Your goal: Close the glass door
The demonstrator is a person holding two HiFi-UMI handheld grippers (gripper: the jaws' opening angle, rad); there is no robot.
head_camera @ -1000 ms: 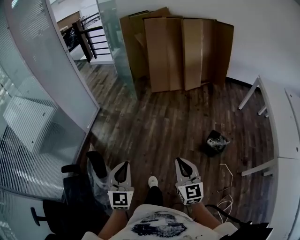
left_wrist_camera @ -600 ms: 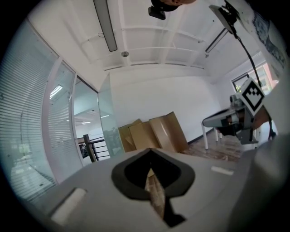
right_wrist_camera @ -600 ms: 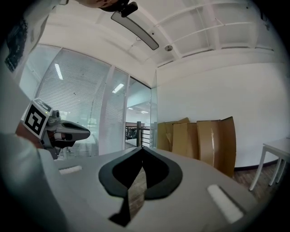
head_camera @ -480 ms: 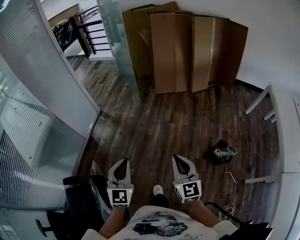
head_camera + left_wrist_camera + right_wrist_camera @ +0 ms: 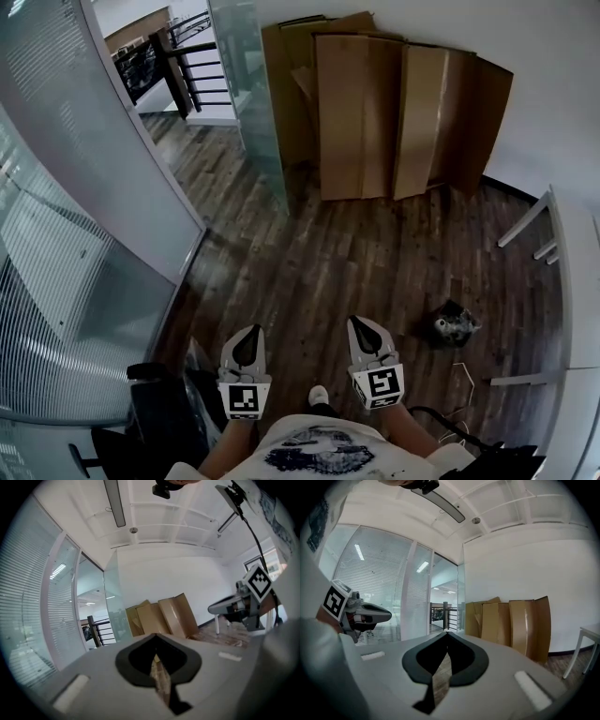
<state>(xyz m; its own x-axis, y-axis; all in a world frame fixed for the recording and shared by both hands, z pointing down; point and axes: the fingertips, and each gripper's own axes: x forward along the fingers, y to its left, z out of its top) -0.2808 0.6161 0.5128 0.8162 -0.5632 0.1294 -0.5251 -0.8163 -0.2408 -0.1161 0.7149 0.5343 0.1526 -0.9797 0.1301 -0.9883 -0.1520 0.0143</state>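
The glass door (image 5: 246, 89) stands swung open at the far left, its pane edge reaching into the room beside the doorway in the curved glass wall (image 5: 103, 187). It shows as a tall greenish pane (image 5: 114, 613) in the left gripper view and as a narrow pane (image 5: 461, 604) in the right gripper view. My left gripper (image 5: 249, 331) and right gripper (image 5: 360, 322) are held side by side low in the head view, both shut with nothing in them and well short of the door. Their tips meet in the left gripper view (image 5: 155, 635) and the right gripper view (image 5: 447, 633).
Large cardboard sheets (image 5: 394, 112) lean against the back wall next to the door. A black bag (image 5: 454, 321) and loose cables (image 5: 459, 375) lie on the wood floor at right. A white table (image 5: 574, 281) lines the right side. A black chair (image 5: 159, 412) stands at lower left; a railing (image 5: 192, 70) lies beyond the doorway.
The person has walked forward with both grippers; the door, cardboard and bag have slid down the head view and look nearer. Both grippers stay shut.
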